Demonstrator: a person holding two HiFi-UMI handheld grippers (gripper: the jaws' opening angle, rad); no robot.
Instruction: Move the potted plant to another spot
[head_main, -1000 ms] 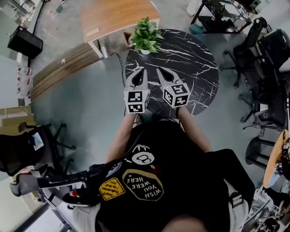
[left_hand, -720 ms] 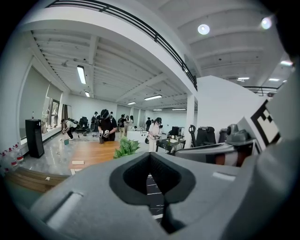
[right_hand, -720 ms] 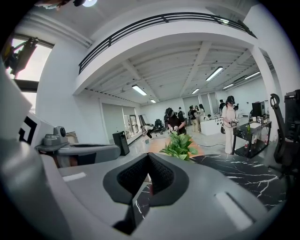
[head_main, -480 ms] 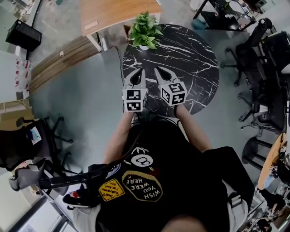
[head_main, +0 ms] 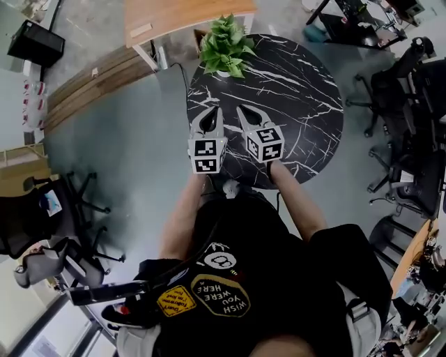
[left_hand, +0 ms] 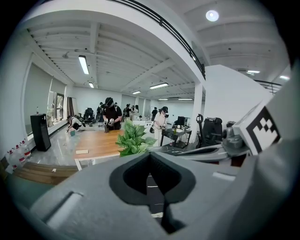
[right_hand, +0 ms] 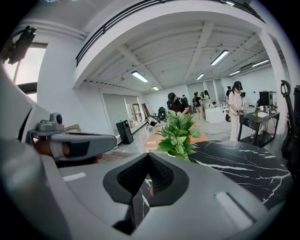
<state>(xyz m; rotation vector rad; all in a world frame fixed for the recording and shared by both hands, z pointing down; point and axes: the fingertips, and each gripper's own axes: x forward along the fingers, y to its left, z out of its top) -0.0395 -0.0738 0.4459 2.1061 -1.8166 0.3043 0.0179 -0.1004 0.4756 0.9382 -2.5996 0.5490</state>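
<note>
2 tools, your left tool (head_main: 217,109) and right tool (head_main: 241,109), hang side by side mid-frame over the bench (head_main: 300,84), jaws closed together on nothing: this looks like the approach. The potted plant (head_main: 224,47) stands at the bench's far edge, upper centre, well apart from both. Next you'd need to reach it, open up, and clasp the pot.

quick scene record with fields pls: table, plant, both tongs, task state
surface: round black marble table
target: potted plant, upright at the table's far edge, untouched
left: left tongs shut, empty, over the table's near part, short of the plant
right: right tongs shut, empty, close beside the left
beyond: wooden desk past the plant
task state: plant not yet grasped
</note>
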